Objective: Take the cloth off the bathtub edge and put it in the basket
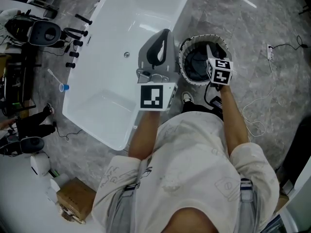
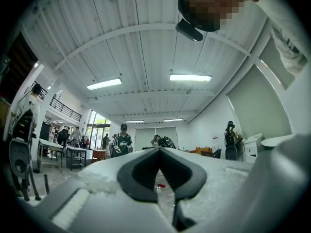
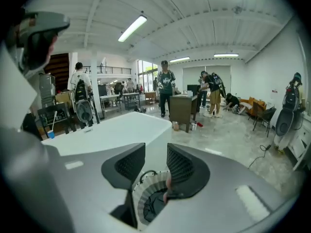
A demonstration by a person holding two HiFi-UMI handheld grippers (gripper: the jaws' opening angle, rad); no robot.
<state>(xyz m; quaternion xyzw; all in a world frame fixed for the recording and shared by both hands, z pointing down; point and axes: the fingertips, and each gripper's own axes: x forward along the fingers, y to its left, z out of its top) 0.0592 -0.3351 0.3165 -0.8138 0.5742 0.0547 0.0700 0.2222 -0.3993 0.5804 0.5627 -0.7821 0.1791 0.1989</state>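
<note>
Leftmost, dark equipment point(image 1: 43, 33) stands on the grey floor point(image 1: 272, 13) beside the white bathtub point(image 1: 112, 42), whose long axis runs away from the person; no cloth shows on its rim. Centre: the left gripper point(image 1: 163, 38) hangs over the tub edge nearest the basket, its jaws brought together at the tips and holding nothing, as the left gripper view confirms point(image 2: 159, 149). Right of it, just beside the tub wall, stands the round ribbed basket point(image 1: 182, 57), and the dark cloth point(image 1: 197, 64) lies bunched inside it, with no long axis to speak of. Rightmost, the right gripper point(image 1: 210, 52) is held above the basket mouth, pointing downward; the right gripper view shows its jaws a little apart point(image 3: 155, 152) with nothing between them, the basket point(image 3: 146, 188) and cloth point(image 3: 153, 205) below and just ahead. The right gripper is thus the nearer one, and the cloth appears already delivered, so the coming move is judged a plain withdrawal. Only the basket rim and the tub wall point(image 3: 116, 130) stand close; a cable point(image 1: 272, 81) trails on the floor further right
</note>
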